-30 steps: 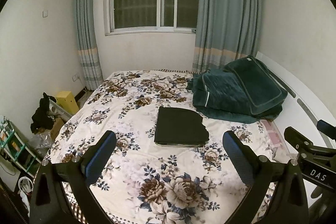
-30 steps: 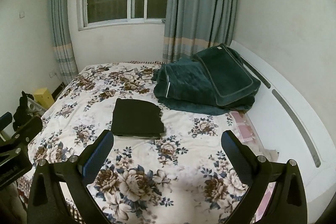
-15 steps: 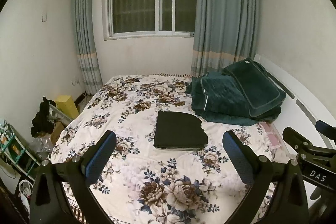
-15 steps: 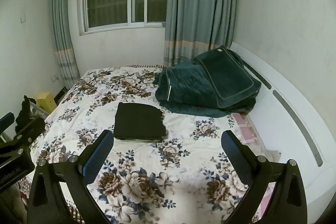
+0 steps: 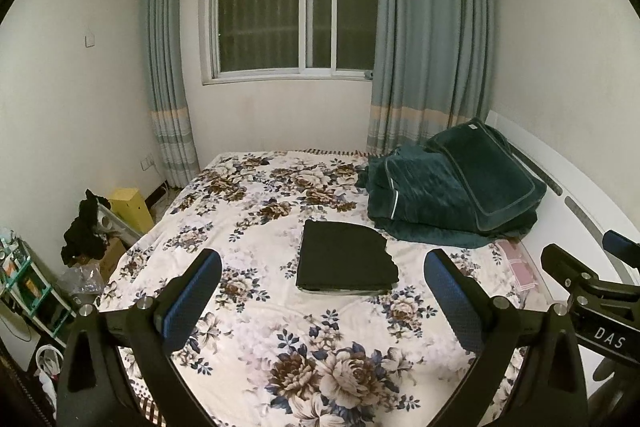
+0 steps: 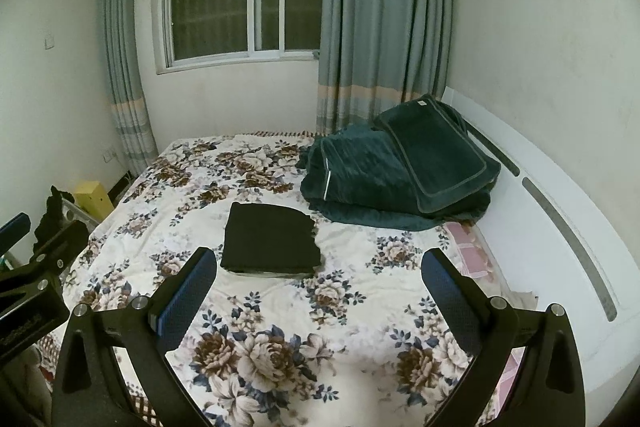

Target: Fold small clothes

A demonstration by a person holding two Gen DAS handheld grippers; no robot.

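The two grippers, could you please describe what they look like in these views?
Both match: the left gripper and right gripper have black angular frames with silver bolts, and two fingers faced with blue textured pads. White lettering "DAS" marks the right gripper's body in the left wrist view. No cables or sleeves show.

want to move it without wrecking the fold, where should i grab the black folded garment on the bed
Take the black folded garment at its near edge, where the stacked layers show as a thick straight band, coming in low from the front across the floral bedspread. Probably avoid the right side: its edge is wavy and looser. Both the left gripper and the right gripper are open, held back.
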